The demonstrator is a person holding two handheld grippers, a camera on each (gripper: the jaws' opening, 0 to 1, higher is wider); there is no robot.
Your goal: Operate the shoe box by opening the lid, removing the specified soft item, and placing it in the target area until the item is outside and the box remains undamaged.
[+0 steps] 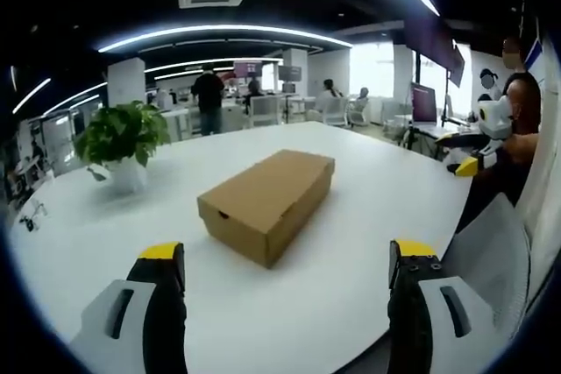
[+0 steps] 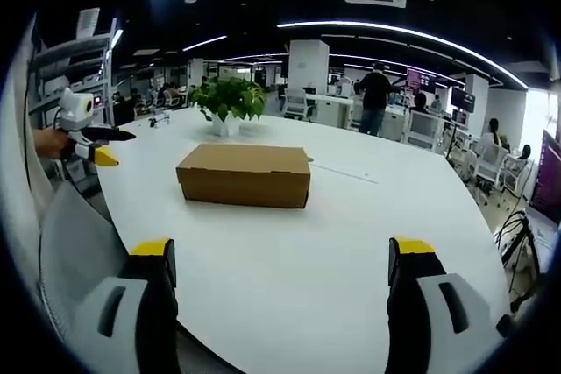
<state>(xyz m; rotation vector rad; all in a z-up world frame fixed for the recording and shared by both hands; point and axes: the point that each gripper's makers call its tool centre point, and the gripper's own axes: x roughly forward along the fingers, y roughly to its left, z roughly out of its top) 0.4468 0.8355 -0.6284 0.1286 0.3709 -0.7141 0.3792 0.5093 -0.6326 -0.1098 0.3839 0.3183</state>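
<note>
My left gripper hangs above the near edge of the white table, its 2 yellow-tipped jaws spread wide with nothing between them. Ahead of it, well apart, sits the box, a plain brown cardboard one with its lid closed, lying flat on the table and turned at an angle to me. To the box's left stands a plant in a white pot. Off at the right edge I can see my right gripper from the side, held in a hand out beyond the table's rim.

From my right gripper the jaws also stand wide and empty, above the table. The box lies ahead with its long side facing me, lid down and flush. The plant stands just behind it. At the left my left gripper shows, held in a hand past the table's edge. A grey chair back sits close by on that side. Several people stand and sit among desks far behind.
</note>
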